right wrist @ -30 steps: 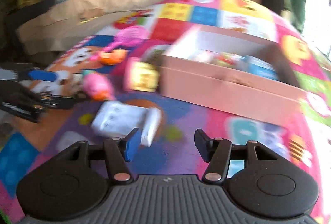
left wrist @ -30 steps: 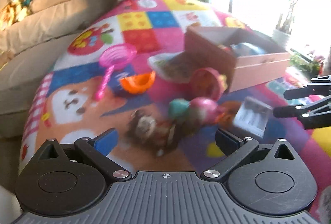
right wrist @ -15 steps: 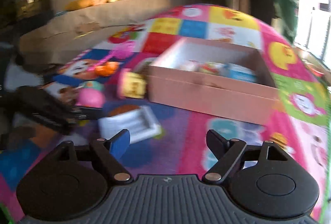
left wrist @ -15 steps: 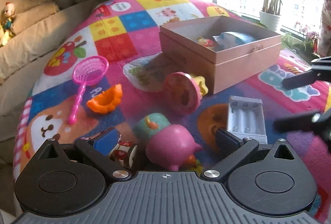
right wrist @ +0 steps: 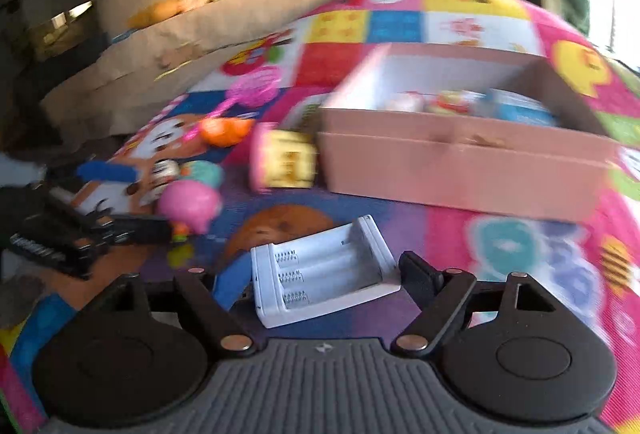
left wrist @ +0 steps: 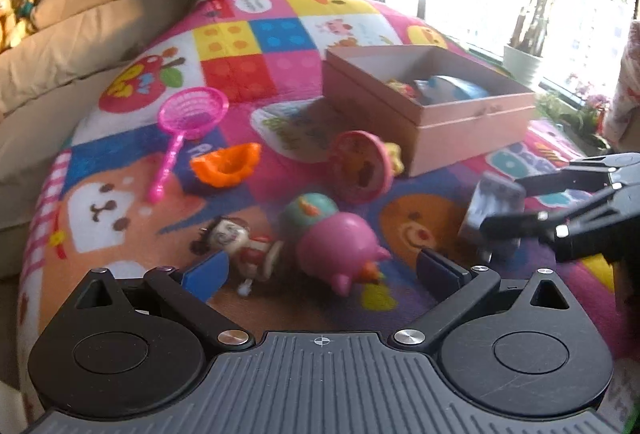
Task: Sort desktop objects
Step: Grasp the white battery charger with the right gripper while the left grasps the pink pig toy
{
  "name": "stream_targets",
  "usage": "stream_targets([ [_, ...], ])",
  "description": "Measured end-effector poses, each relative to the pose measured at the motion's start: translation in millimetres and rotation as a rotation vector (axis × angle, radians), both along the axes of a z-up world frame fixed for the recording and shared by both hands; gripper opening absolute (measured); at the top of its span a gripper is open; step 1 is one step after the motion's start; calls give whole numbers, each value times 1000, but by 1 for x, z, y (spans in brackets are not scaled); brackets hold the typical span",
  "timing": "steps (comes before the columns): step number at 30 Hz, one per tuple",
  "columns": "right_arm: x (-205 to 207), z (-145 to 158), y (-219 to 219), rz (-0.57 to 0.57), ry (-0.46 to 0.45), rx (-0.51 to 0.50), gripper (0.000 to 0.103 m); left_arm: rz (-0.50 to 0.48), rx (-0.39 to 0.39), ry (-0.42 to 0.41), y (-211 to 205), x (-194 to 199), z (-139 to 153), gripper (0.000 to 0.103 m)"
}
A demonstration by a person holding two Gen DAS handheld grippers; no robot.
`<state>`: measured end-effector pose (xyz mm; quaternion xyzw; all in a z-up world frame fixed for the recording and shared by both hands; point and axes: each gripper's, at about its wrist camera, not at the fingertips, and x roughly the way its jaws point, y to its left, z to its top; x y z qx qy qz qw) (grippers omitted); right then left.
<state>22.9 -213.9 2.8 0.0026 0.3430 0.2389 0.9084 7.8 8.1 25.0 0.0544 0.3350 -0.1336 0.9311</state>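
My left gripper (left wrist: 320, 274) is open just above the mat, with a pink pig toy (left wrist: 340, 248) and a small doll (left wrist: 240, 240) between its fingers. My right gripper (right wrist: 326, 280) is open around a white battery holder (right wrist: 324, 276) lying on the mat; the holder also shows in the left wrist view (left wrist: 490, 211). The open pink cardboard box (right wrist: 460, 169) holds several toys and stands behind it. A round pink and yellow toy (left wrist: 364, 167) lies against the box.
An orange cup (left wrist: 226, 163) and a pink strainer (left wrist: 192, 113) lie on the colourful play mat (left wrist: 256, 37) at the left. A beige sofa (left wrist: 60, 45) with soft toys runs behind. A potted plant (left wrist: 524, 61) stands by the bright window.
My right gripper has moved down and forward until the battery holder lies between its fingers. My left gripper has pulled back a little from the pig toy, revealing the doll.
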Motion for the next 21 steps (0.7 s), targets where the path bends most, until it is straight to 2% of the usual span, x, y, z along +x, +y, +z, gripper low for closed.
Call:
stream_targets([
  [4,-11,0,-32,-134,-29,3,81,-25,-14,-19,-14,-2,3,103],
  [9,-18,2,-68,-271,-54,147,87,-11,11,-25,-33,8,4,103],
  [14,-13,-2,-88,-357,-32,252,90,2,52,8,-49,23,-8,103],
  [16,-15,-4,-94,-366,-25,276,90,-10,22,12,-53,22,-9,103],
  [18,-16,-4,-95,-363,-26,284,90,-102,-68,6,-54,15,-3,103],
  [21,-17,-5,-97,-338,-26,296,92,-327,-186,16,-61,0,6,103],
])
